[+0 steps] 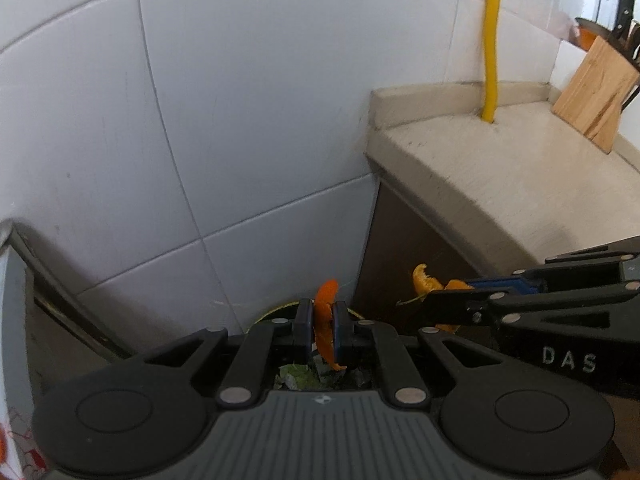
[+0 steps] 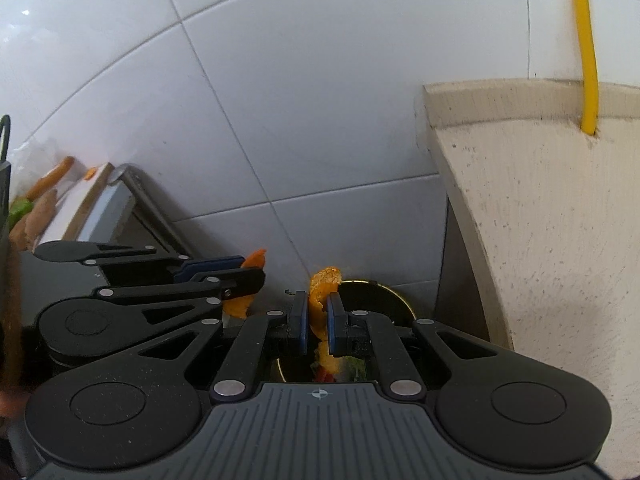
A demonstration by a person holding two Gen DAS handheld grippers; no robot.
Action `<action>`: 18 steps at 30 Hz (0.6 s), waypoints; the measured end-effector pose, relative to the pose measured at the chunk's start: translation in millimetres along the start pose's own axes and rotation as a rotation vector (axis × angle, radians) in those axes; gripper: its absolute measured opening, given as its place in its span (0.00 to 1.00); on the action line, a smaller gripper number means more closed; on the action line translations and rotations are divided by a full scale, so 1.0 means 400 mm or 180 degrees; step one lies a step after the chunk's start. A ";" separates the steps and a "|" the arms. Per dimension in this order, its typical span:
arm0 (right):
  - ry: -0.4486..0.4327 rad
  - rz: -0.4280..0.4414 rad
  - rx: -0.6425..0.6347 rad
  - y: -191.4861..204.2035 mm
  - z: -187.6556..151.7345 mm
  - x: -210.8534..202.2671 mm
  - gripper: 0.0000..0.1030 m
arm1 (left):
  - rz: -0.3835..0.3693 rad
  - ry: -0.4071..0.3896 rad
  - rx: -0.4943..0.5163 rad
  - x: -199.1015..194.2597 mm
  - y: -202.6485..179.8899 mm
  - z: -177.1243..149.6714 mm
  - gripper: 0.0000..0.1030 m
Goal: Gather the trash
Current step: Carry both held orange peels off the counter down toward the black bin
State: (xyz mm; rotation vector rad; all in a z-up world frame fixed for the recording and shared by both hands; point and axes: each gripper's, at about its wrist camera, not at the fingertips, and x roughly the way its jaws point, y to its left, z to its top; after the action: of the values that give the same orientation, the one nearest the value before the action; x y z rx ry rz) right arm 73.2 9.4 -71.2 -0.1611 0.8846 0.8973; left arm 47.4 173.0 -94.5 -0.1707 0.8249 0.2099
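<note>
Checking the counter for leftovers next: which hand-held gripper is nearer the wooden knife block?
Right. The right hand-held gripper, shut on orange peel, sits just below the counter edge under the knife block. The left hand-held gripper hangs farther away by the tiled wall.

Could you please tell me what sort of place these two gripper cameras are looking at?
Most likely a home kitchen: a wooden knife block stands on a speckled stone counter against a white tiled wall, and a bin of food scraps sits below.
</note>
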 end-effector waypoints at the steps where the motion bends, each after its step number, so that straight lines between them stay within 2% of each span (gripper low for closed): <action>1: 0.0014 -0.0003 0.0017 -0.004 0.000 0.006 0.12 | 0.0011 0.0020 -0.0005 0.007 0.001 -0.002 0.06; 18: 0.0285 0.0028 0.0081 -0.015 -0.009 0.109 0.12 | 0.0145 0.0244 -0.0146 0.082 0.026 -0.012 0.06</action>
State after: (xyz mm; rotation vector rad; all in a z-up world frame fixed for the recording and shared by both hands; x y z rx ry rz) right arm 89.0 30.6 -106.5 -0.1766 0.9802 0.8920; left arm 63.1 185.7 -122.8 -0.2042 0.9012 0.2668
